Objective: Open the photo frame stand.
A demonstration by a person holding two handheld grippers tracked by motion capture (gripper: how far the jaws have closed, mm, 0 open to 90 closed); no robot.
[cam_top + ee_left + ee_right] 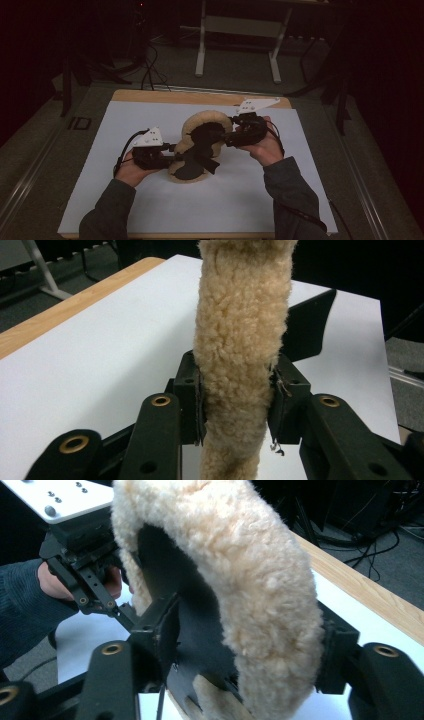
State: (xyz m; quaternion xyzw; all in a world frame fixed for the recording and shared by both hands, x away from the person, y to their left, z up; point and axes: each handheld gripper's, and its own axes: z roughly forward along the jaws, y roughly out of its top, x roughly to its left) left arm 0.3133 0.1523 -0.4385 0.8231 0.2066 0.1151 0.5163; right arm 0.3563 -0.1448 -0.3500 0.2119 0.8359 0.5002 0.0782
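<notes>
A tan fleece item with a black backing (200, 122) is held up off the white sheet between both grippers. My left gripper (181, 157) comes in from the left at its lower end. In the left gripper view its pads (192, 395) press on both sides of the fleece strip (240, 315). My right gripper (222, 135) reaches in from the right at the upper part. In the right gripper view its jaws (250, 640) stand wide on either side of the thick fleece rim (250, 555), with no squeeze showing. The left gripper (85, 570) shows behind it.
A white sheet (150, 200) covers the wooden table, whose bare edge (150, 95) shows at the far side. Beyond the table stand a white frame's legs (202, 55) and dark cables (147, 70) on the floor.
</notes>
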